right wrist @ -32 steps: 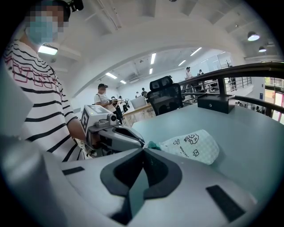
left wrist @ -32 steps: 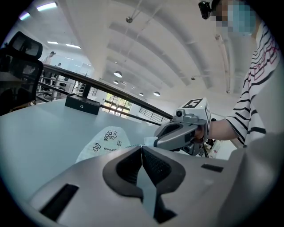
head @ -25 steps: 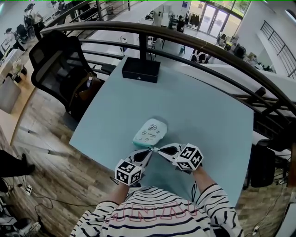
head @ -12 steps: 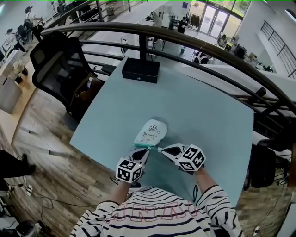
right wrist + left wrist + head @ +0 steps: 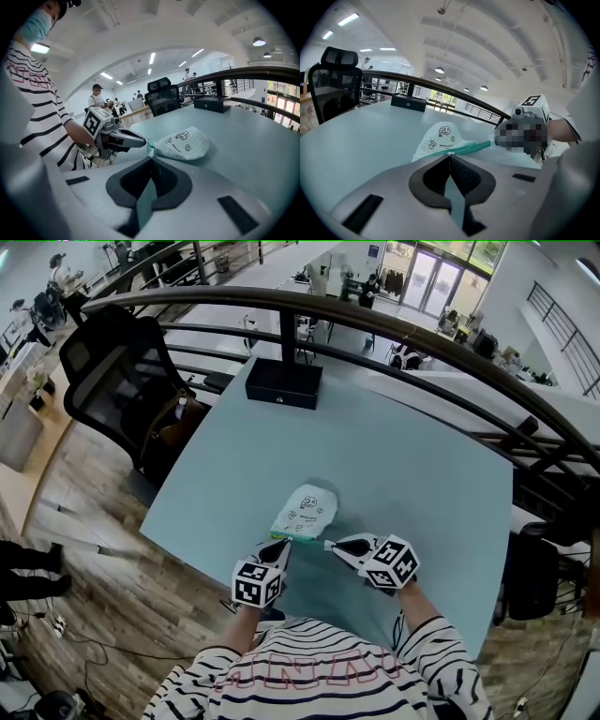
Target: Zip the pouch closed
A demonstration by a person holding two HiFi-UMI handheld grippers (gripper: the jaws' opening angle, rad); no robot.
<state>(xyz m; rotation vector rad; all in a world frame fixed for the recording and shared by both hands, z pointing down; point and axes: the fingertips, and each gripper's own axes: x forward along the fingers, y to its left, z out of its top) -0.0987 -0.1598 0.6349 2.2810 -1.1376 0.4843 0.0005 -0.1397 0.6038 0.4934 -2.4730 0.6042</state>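
Both jaws together, seemingly on pouch [image 5: 305,508]

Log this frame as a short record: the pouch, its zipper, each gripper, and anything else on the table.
pouch: white with cartoon prints, lying on the table near the person
zipper: teal, along the pouch's near edge, stretched between both grippers; how far it is zipped, cannot tell
left gripper: jaws together, pinching the zipper's left end
right gripper: jaws together, pinching the zipper's right end
also on table: black box at the far edge
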